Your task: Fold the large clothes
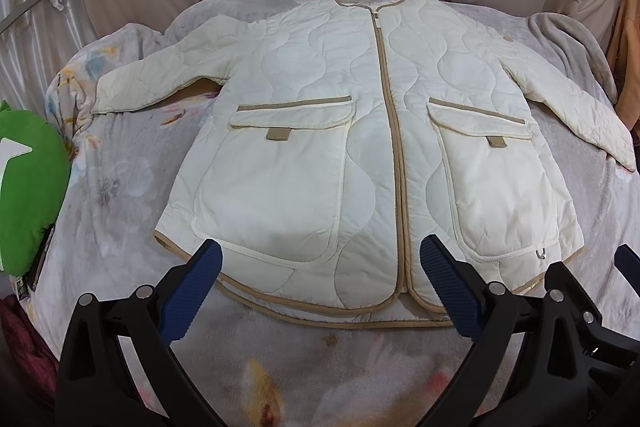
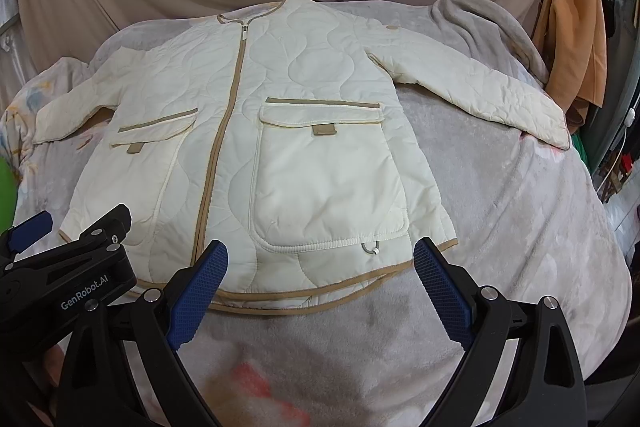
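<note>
While only the left view shows a green cushion [image 1: 28, 187] (bed's left edge), one quilted jacket [image 1: 360, 131] lies flat mid-bed [image 1: 120, 187], two pockets up. Left gripper [image 1: 320, 259] and right gripper [image 2: 320, 259]: spread wide, holding nothing.

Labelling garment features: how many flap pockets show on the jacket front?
2. One pocket lies left of the zipper as seen, the other pocket right of it. Both flaps are shut. Any pockets inside or on the back are hidden.
</note>
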The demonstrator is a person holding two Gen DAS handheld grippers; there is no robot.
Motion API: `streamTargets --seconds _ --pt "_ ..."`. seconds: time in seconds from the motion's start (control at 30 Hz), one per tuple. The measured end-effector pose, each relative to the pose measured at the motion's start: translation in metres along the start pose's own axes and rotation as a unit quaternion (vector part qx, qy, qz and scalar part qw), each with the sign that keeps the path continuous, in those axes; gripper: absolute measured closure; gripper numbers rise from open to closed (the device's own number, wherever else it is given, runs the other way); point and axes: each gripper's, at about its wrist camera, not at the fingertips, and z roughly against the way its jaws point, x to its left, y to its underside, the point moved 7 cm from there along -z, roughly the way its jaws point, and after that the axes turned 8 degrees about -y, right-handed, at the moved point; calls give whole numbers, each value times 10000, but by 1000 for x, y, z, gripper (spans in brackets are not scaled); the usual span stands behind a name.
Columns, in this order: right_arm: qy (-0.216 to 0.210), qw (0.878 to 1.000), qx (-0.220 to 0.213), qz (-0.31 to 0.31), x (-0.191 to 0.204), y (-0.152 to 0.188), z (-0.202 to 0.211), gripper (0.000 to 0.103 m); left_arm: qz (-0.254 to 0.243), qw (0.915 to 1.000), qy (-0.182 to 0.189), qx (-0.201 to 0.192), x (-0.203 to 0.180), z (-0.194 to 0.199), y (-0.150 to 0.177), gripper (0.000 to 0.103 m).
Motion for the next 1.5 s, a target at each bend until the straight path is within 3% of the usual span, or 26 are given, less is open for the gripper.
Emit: streamTargets --seconds 1.5 --pt "-30 10000 29 -45 2 0 -2 11 -17 10000 -10 -8 -1 0 0 7"
